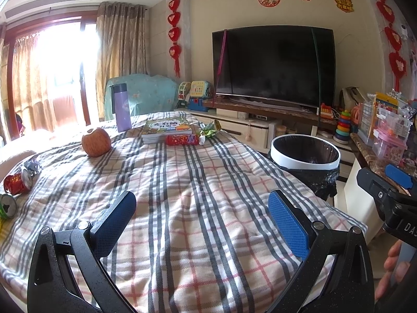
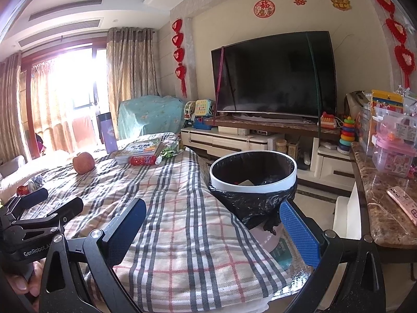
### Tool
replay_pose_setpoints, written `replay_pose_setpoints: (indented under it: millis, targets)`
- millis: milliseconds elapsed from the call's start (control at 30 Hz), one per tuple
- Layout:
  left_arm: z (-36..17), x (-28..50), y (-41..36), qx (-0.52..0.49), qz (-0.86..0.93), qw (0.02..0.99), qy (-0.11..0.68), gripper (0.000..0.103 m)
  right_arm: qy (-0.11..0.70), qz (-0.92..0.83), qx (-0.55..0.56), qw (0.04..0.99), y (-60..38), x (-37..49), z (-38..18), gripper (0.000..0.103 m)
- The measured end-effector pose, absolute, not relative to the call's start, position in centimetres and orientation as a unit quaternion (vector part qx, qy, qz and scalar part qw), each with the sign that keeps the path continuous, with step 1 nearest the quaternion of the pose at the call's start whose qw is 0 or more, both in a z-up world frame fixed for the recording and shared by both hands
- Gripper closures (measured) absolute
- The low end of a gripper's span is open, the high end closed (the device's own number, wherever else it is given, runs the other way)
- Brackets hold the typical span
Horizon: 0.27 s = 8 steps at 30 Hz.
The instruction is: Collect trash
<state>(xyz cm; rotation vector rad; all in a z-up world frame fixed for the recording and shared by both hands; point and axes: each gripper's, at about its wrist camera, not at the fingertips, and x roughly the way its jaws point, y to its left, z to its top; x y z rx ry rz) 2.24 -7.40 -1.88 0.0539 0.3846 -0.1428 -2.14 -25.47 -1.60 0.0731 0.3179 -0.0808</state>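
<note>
Two views, left wrist first. The left gripper (image 1: 202, 224) hangs over the near part of the checked blanket (image 1: 187, 182), fingers spread wide, nothing between them. At the blanket's left edge lie two cans: a red can (image 1: 17, 182), crushed, and a green can (image 1: 7, 206), cut off by the frame. A crumpled silvery wrapper (image 1: 33, 166) sits just behind the red one; what it is, hard to tell. Toward the far edge: one apple (image 1: 96, 142), one purple bottle (image 1: 123, 110), a stack of books (image 1: 168, 129) whose count is unclear, a red packet (image 1: 182, 139) against the stack, a green wrapper (image 1: 210, 130) beside it. One bin (image 1: 305, 154), white rim, black liner, stands off the blanket's right edge; its inside reads only as dark. The right gripper (image 1: 391, 182) enters at the right border, one blue pad showing; the other finger is hidden.

Right wrist view. The right gripper (image 2: 212, 227) is likewise spread and empty, straddling the blanket's right edge with the bin just ahead. Here the bin's inside shows some pale scrap at the bottom. Also only here: one pink phone (image 2: 402, 203) on the marble counter (image 2: 383, 224). The green can is out of view; the red one is half hidden behind the left gripper's fingers.
</note>
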Motion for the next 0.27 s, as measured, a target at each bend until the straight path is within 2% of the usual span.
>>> replay_pose_setpoints:
  millis: [267]
  targets:
    - [-2.2,2.9,-6.8,0.014,-0.074,0.976,0.204,0.0,0.177,-0.03,0.037,0.983,-25.1,-0.7,-1.8,0.0]
